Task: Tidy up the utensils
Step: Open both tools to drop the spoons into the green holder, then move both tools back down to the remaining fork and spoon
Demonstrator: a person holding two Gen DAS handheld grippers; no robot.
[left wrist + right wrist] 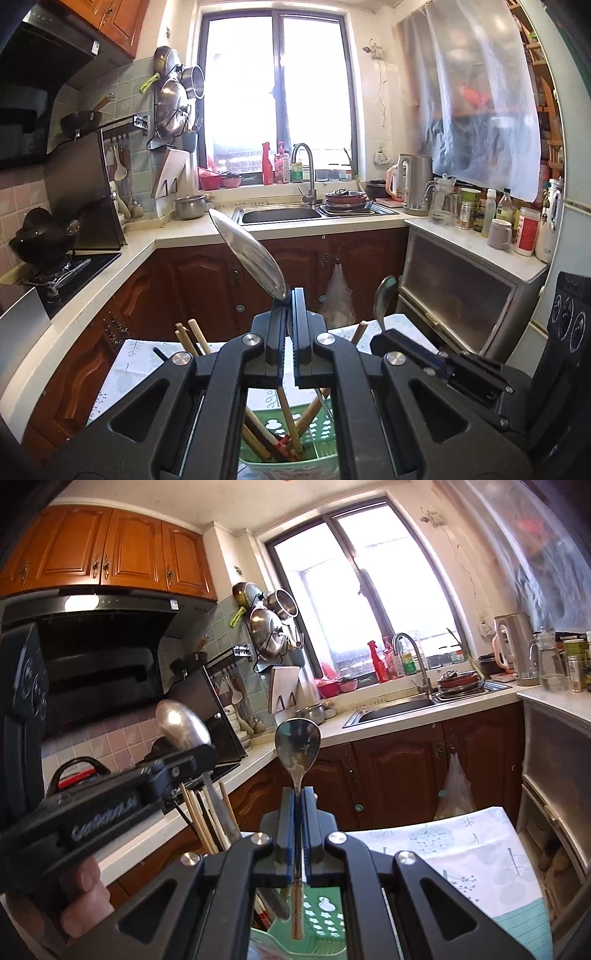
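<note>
The left gripper pinches a large steel spoon by its neck, bowl tilted up and left. The right gripper is clamped on a smaller spoon, bowl upright. Both hang over a green basket holding chopsticks on a patterned tablecloth.

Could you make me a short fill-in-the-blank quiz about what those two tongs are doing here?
1. Each of the tongs, left and right, is shut on a metal ____.
2. Below them, the basket holding chopsticks is coloured ____.
3. The sink sits under the ____.

Missing words: spoon; green; window
</note>
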